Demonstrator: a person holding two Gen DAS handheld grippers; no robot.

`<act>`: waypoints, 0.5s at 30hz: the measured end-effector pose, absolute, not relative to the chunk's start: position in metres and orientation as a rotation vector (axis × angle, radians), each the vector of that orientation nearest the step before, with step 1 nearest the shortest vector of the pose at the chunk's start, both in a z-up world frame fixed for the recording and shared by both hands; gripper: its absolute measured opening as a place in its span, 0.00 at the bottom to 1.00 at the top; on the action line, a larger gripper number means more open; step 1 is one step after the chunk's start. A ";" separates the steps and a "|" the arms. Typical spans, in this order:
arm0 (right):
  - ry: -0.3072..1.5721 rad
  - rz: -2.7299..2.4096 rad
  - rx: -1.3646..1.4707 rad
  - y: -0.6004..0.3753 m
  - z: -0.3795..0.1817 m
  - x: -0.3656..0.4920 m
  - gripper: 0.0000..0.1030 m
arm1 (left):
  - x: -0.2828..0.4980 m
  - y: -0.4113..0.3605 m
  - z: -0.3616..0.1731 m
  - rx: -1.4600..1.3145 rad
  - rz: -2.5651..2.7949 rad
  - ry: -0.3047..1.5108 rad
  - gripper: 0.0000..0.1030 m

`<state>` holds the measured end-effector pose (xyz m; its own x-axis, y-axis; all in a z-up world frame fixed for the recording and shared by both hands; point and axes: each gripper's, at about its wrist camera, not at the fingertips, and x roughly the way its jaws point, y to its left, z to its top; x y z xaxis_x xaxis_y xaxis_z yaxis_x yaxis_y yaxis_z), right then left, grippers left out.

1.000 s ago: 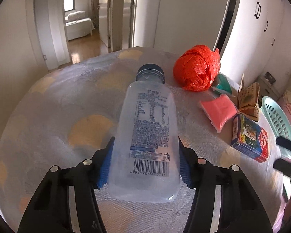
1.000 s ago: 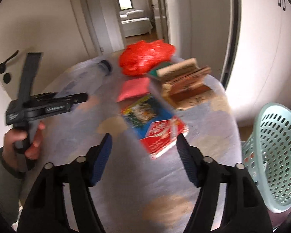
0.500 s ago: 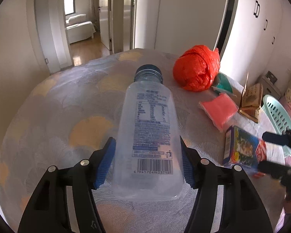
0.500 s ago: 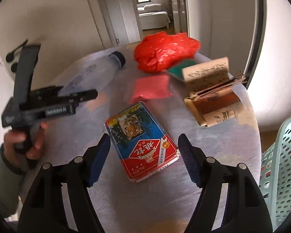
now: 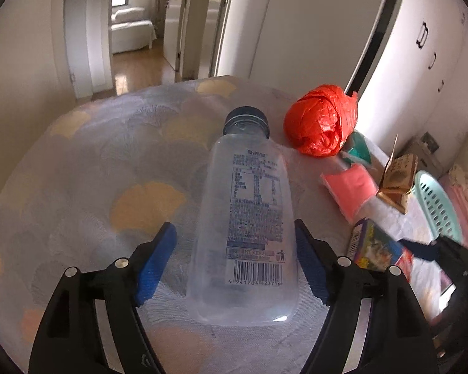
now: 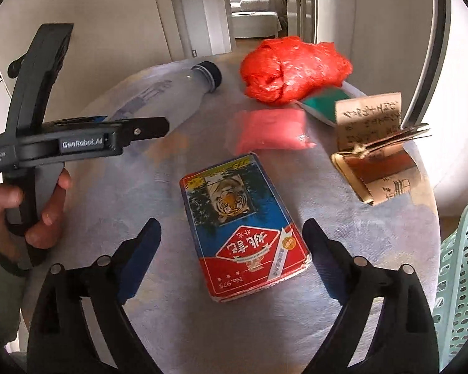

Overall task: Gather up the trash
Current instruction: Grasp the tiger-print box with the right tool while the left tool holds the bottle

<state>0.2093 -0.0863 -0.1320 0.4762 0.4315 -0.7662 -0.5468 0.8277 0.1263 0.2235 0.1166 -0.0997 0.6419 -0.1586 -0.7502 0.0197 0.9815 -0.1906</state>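
The clear plastic bottle [image 5: 246, 227] lay flat on the table [image 5: 78, 162], nearer its left edge. Its long side ran straight away from the left gripper [image 5: 234, 265], bottom end between the fingers and cap pointing at the far edge. The jaws were opening; the left pad stood clear of the bottle. The right gripper [image 6: 231, 255] was opening too, with nothing held. The tiger card box [image 6: 243, 237] lay between its fingers, long side pointing away, near the basket [image 6: 461, 265] at the right edge.
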 end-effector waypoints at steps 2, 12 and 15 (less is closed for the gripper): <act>0.913 0.603 -0.135 -0.081 -0.135 0.210 0.60 | 0.224 0.118 -0.099 -0.163 -0.087 0.871 0.71; 0.798 0.543 -0.100 -0.109 -0.109 0.179 0.57 | 0.202 0.100 -0.085 -0.153 -0.092 0.833 0.51; 0.755 0.501 -0.043 -0.137 -0.090 0.173 0.57 | 0.190 0.088 -0.070 -0.168 -0.133 0.780 0.51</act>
